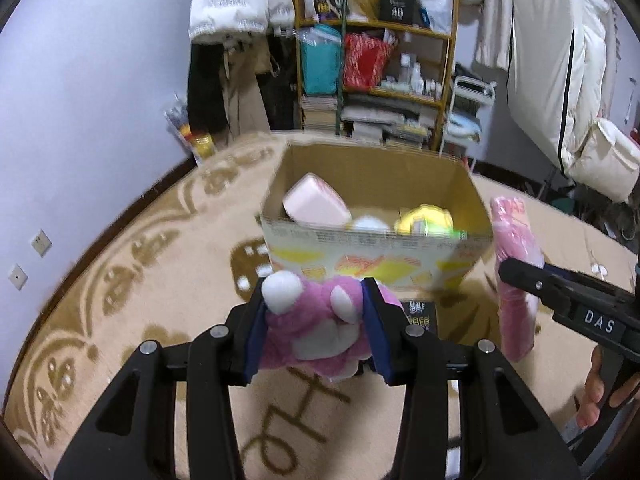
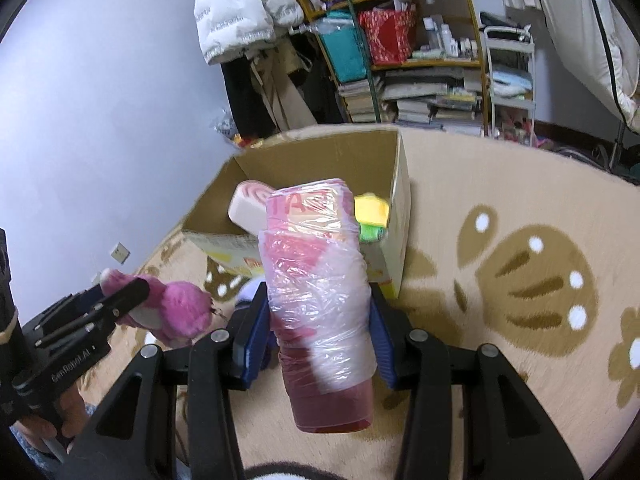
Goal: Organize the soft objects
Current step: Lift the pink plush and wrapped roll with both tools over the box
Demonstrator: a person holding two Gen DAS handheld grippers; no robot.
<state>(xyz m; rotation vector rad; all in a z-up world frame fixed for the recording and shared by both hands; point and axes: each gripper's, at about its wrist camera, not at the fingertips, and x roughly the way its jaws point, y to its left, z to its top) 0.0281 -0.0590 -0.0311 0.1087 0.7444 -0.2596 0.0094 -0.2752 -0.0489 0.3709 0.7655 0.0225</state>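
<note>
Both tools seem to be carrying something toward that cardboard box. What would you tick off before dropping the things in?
1. Left tool clamped on the pink plush toy: ok.
2. Right tool clamped on the plastic-wrapped pink bundle: ok.
3. Cardboard box open on top: ok.
4. Free room inside beside the pink block and yellow toy: ok, bare bottom shows.
5. Both items above the box opening: not ok, both short of it.
6. Bundle's wrap secure: cannot tell.

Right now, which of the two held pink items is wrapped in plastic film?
The pink roll in the right gripper: clear film covers it. The pink plush toy in the left gripper is bare fur with white patches.
</note>
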